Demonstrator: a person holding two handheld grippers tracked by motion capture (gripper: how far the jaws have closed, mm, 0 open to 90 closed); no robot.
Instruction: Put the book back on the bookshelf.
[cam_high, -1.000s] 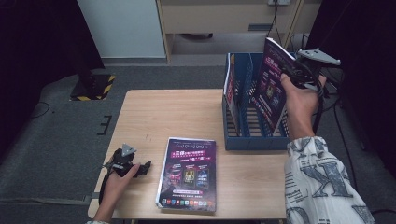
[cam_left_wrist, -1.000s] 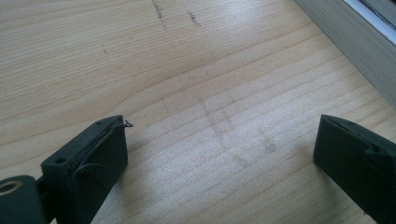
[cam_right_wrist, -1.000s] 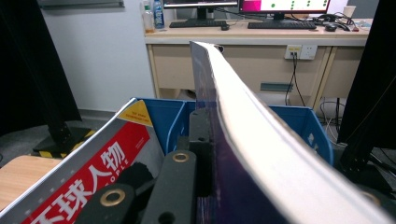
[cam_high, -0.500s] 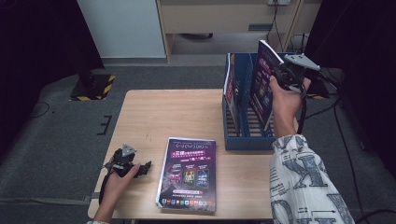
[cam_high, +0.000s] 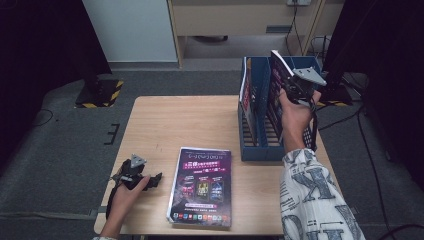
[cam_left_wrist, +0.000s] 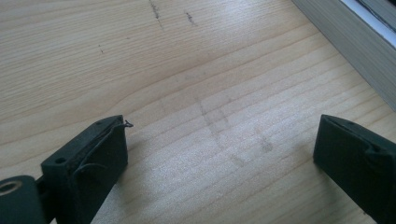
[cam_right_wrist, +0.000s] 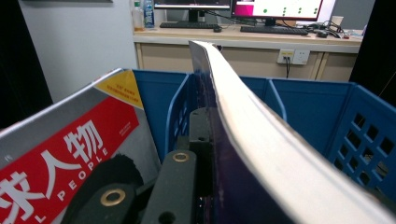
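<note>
Over at the left, the left gripper (cam_high: 152, 178) is rested on the table (cam_high: 190, 120) with jaws spread wide and empty, a purple magazine (cam_high: 201, 186) lying flat just beside it. At the right, filing is judged under way: a purple book (cam_high: 276, 90) is pinched upright in the right gripper (cam_high: 289, 92) (its spine pressed against the inner finger (cam_right_wrist: 200, 135)) over a slot of the blue rack (cam_high: 260, 135), so a straight lowering and release is called for next.

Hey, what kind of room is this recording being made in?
Probably an office or lab: a desk with monitors and a keyboard along the wall, and a wooden table holding a blue file rack.
</note>
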